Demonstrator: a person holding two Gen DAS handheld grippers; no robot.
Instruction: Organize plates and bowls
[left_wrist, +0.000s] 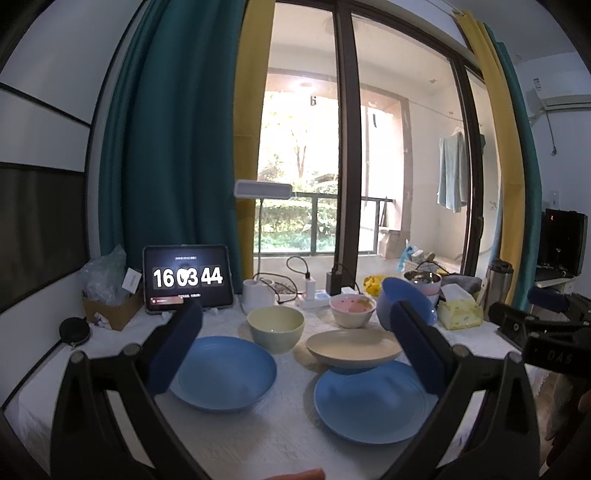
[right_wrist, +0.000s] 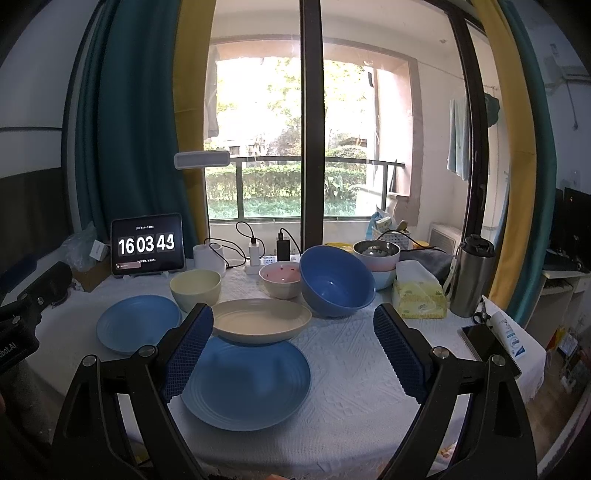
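Left tool (left_wrist: 295, 354) and right tool (right_wrist: 293, 350) both gape wide, side by side, holding nothing

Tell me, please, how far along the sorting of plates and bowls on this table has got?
Barely begun. Done: only the beige plate overlaps the near blue plate's far rim. In hand: nothing; the left claw and right claw are both open above the table. Left: the second blue plate lies alone, and the yellow-green bowl, pink bowl and tilted blue bowl stand unstacked.
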